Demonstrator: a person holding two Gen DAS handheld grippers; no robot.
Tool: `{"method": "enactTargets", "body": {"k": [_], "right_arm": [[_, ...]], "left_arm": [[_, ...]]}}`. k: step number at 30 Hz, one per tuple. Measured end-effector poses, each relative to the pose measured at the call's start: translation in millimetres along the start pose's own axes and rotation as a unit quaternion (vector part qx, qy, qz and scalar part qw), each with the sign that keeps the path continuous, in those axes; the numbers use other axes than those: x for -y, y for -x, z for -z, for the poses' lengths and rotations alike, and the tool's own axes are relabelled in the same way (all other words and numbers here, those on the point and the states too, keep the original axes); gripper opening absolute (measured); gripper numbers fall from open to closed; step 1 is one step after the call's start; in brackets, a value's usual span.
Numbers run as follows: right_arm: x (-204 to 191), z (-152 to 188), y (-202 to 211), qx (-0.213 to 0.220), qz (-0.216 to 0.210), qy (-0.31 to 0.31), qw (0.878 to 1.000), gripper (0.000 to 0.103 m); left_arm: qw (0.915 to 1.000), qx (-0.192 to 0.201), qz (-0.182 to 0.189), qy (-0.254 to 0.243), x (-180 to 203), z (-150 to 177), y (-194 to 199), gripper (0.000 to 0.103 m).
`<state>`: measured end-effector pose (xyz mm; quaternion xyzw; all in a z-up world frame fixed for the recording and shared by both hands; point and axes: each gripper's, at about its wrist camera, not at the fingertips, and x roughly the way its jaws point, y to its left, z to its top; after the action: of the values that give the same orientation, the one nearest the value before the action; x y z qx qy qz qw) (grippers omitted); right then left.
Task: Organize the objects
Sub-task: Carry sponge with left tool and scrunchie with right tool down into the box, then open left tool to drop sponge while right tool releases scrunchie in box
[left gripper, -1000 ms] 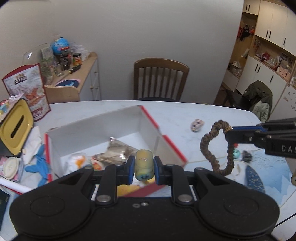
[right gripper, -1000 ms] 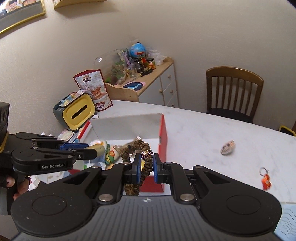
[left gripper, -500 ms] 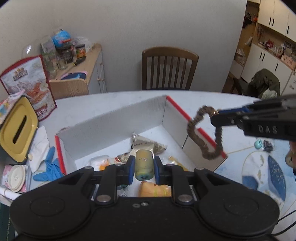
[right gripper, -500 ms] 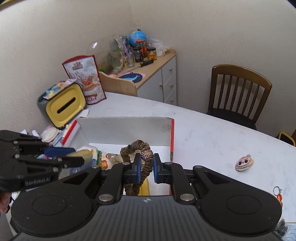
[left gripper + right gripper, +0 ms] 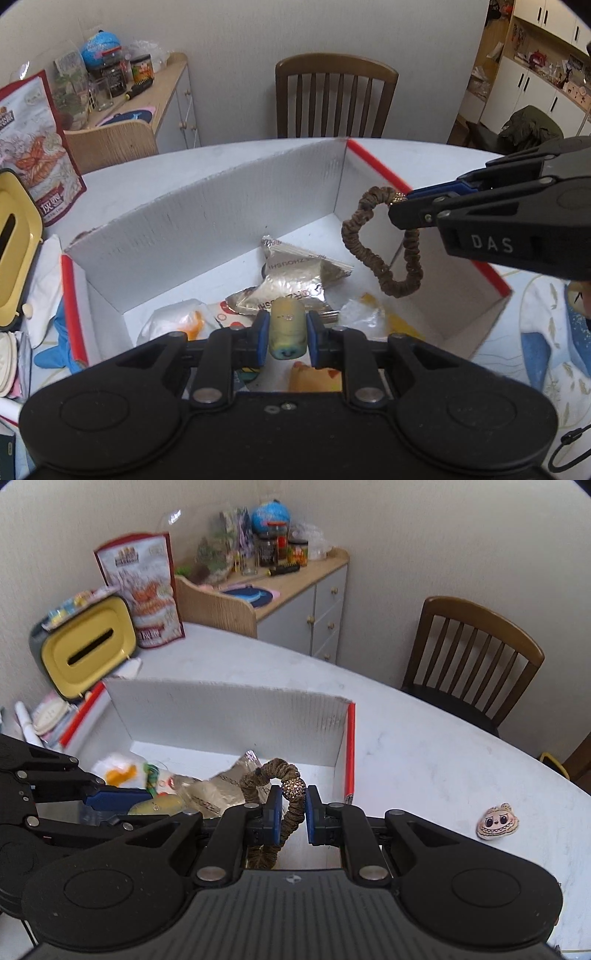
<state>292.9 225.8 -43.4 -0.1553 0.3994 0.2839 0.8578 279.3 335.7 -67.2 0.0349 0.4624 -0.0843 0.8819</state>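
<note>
A white cardboard box (image 5: 221, 218) with red edges sits on the table and holds foil packets (image 5: 295, 280) and wrappers. My left gripper (image 5: 284, 338) is shut on a small yellow cylinder (image 5: 287, 332) above the box's near side. My right gripper (image 5: 291, 808) is shut on a brown hair scrunchie (image 5: 275, 775) by its beaded clasp. The scrunchie (image 5: 384, 251) hangs over the box's right part. The right gripper (image 5: 406, 208) shows in the left wrist view, and the left gripper's fingers (image 5: 114, 799) show in the right wrist view with the cylinder (image 5: 159, 805).
A small cartoon-face charm (image 5: 496, 821) lies on the table right of the box (image 5: 229, 716). A yellow-lidded tissue box (image 5: 85, 651) and a snack bag (image 5: 142, 590) stand at the left. A wooden chair (image 5: 334, 99) is behind the table, and a cabinet (image 5: 295, 602) with jars.
Both grippers have moved forward over the box and lower. The scrunchie now hangs inside the box's right side. Both still hold their objects.
</note>
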Motion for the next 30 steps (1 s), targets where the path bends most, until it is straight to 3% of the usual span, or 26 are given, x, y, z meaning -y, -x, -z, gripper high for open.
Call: {"method": "enactTargets", "body": {"k": [16, 23, 30], "right_arm": [[-22, 5, -54, -0.059, 0.011, 0.041, 0.997, 0.013], [-22, 6, -57, -0.069, 0.008, 0.039, 0.997, 0.013], [-20, 7, -49, -0.080, -0.013, 0.033, 0.996, 0.013]], "left_arm": [[0.9976, -0.066, 0.022, 0.006, -14, 4, -42, 0.019], [0.9950, -0.097, 0.024, 0.002, -13, 1, -52, 0.021], [0.9928, -0.116, 0.026, 0.010, -16, 0, -57, 0.029]]}}
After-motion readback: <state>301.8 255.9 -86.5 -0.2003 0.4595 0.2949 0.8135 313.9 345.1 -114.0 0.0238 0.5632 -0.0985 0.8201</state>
